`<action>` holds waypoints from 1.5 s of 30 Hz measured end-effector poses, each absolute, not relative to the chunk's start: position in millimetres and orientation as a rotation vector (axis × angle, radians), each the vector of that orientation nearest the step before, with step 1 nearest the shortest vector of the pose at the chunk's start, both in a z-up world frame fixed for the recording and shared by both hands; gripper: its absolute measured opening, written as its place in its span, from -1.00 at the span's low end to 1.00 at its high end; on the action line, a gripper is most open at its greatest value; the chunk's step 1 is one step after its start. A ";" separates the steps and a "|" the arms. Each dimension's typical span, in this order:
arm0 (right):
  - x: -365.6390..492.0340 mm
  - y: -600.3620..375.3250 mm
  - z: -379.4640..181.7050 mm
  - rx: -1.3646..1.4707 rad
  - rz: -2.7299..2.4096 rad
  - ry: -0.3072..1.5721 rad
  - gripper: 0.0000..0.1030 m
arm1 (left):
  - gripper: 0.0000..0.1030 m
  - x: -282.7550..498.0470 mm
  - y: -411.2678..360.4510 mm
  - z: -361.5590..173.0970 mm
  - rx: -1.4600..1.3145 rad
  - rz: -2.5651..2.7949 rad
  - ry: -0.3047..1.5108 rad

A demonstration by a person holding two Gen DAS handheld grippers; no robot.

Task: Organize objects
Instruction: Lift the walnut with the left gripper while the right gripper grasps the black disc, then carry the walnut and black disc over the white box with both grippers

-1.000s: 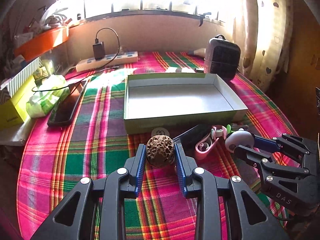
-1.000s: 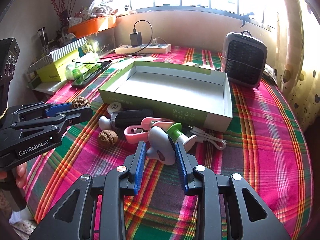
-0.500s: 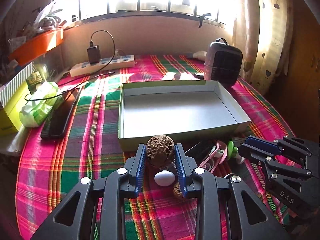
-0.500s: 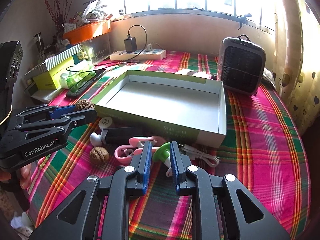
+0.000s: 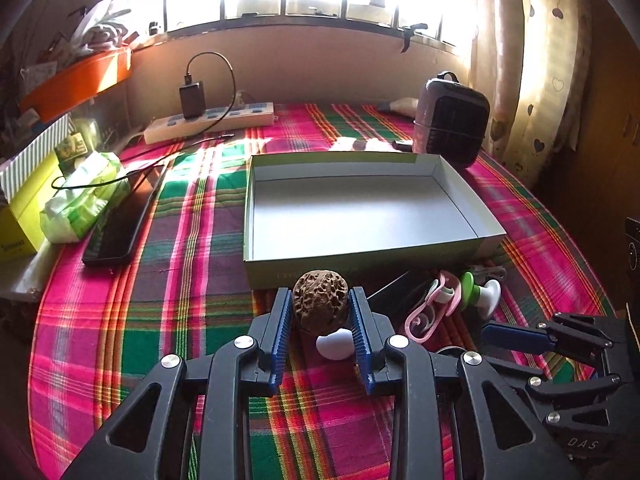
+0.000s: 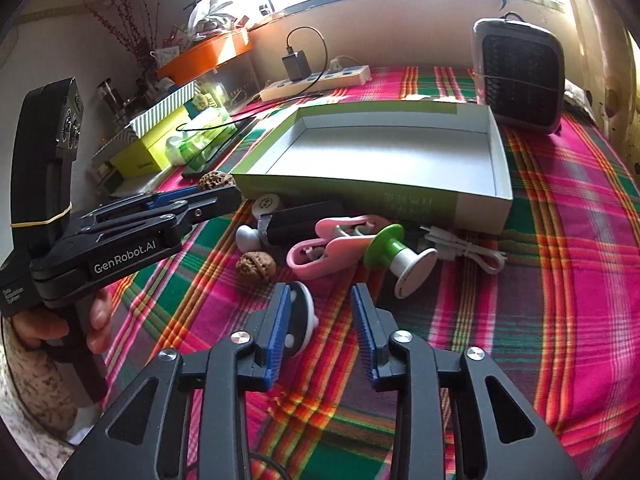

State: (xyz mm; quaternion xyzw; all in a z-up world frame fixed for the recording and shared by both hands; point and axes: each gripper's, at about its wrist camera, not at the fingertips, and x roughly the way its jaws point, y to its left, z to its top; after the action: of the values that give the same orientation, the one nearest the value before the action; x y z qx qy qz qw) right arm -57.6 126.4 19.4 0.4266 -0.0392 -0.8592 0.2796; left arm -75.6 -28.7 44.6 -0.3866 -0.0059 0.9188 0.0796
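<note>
Holding a carved walnut (image 5: 320, 302) between its blue pads, the left gripper (image 5: 320, 320) hovers above the plaid cloth (image 5: 180, 280), just short of the near wall of the empty box (image 5: 360, 258). Compared with a second ago, this gripper has risen and the box now lies more fully under its view, so the walnut appears ready to go in. The right gripper (image 6: 318, 320) has changed more: a second ago its jaws enclosed a white mouse-like object, half a second ago they stood nearly closed, and now they are spread apart with nothing between them. A white object (image 6: 300, 320) lies on the cloth against the left pad; it seems released rather than carried. That piece therefore probably needs another grasp.

Still outside the box, in the right wrist view:
- a second walnut (image 6: 256, 266);
- a pink clip (image 6: 328, 250);
- a green-and-white suction hook (image 6: 400, 256);
- a black bar (image 6: 304, 220);
- a white cable (image 6: 468, 254).

Legible writing: "GenRobot.AI" on the left gripper's side in the right wrist view; "DAS" on the right gripper's body in the left wrist view. Print on the box wall is too faint to read.
</note>
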 end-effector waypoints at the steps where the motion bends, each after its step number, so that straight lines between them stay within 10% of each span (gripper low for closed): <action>1: -55.4 122.7 18.9 1.138 -2.295 -0.091 -0.17 | -0.48 -75.4 -29.0 44.1 -1.159 2.749 -0.018; 45: -64.6 119.6 48.1 1.013 -2.471 0.055 -0.50 | -0.48 -79.7 -17.4 55.0 -1.098 2.727 0.032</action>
State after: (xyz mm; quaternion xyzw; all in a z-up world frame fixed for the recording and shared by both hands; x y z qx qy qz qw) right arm -64.6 119.6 48.1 0.3689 0.0202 -0.8995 0.2332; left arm -79.7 -17.4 55.0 -0.3715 0.0109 0.9229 0.1008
